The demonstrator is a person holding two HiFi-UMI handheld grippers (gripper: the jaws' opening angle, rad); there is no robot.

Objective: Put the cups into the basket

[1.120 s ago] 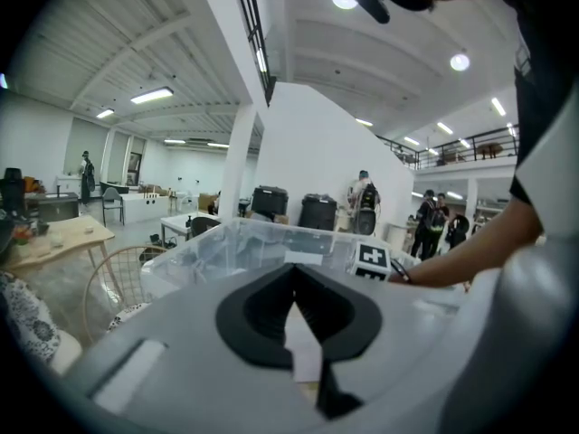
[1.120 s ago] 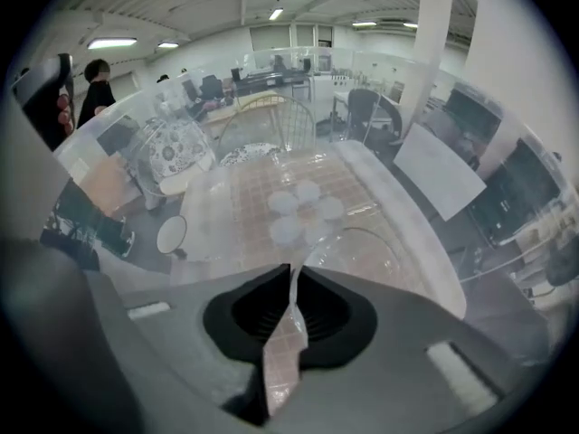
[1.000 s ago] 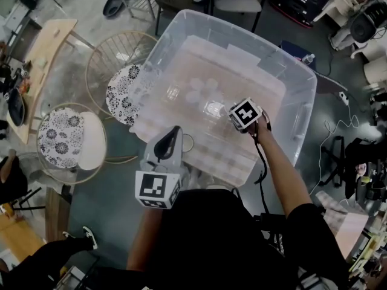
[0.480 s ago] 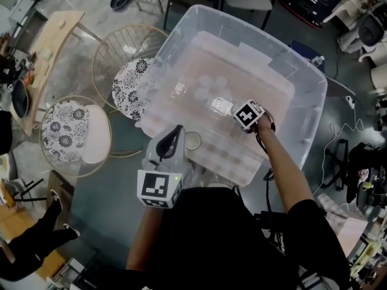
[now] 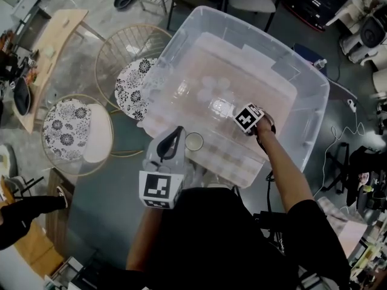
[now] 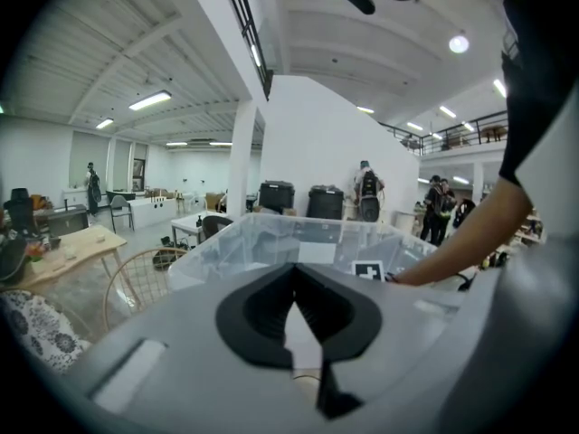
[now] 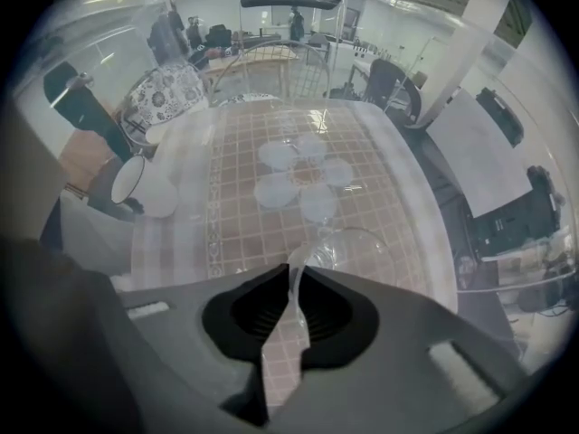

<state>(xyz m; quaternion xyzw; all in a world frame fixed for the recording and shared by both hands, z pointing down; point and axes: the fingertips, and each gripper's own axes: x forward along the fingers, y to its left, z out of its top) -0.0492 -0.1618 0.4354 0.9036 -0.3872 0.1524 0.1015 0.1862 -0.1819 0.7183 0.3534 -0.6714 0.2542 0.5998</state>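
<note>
Clear plastic is making up the big basket [image 5: 307,122], and a checked cloth [image 5: 242,156] is showing at its bottom. The right gripper [image 7: 294,278] is reaching straight down into the basket. Its fingers have just been opening a little, but they are sitting close together with the thin wall of a glass cup [image 7: 362,242] filling the slim gap between them. That cup is standing low in the basket on the checks. A second glass cup [image 5: 181,89] is sitting in the basket, off to the left. The left gripper [image 5: 178,133] is waiting by the basket's near side, pinching the rim of a small white cup [image 5: 194,141].
</note>
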